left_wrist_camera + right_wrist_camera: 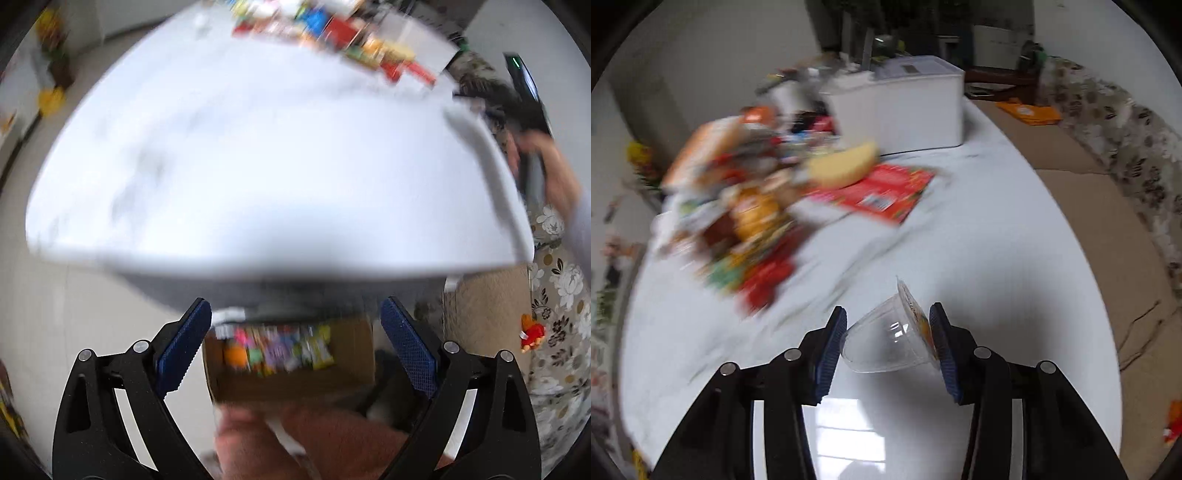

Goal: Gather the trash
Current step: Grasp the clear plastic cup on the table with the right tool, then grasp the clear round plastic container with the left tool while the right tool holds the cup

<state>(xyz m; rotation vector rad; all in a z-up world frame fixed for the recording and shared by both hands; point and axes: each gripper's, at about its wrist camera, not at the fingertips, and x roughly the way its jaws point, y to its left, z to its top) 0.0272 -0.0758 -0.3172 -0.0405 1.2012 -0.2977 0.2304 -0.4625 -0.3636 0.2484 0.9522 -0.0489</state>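
Observation:
A clear plastic cup [886, 343] with a printed foil lid lies on its side between the blue pads of my right gripper [889, 312], just above the white table [997, 240]. Both pads touch it, one on its base and one on its lid, so the gripper is shut on it. A blurred heap of colourful wrappers [746, 214] lies to the far left, with a flat red packet [882, 192] beside it. My left gripper [295, 306] stands open and empty off the table's near edge, over a cardboard box [291, 362] that holds several wrappers.
A white lidded bin [905, 110] stands at the table's far end. Wrappers [332, 33] line the table's [258, 166] far side. A person's hand [554, 173] is at the right. Floral fabric [561, 295] and flat cardboard [1089, 206] lie to the right.

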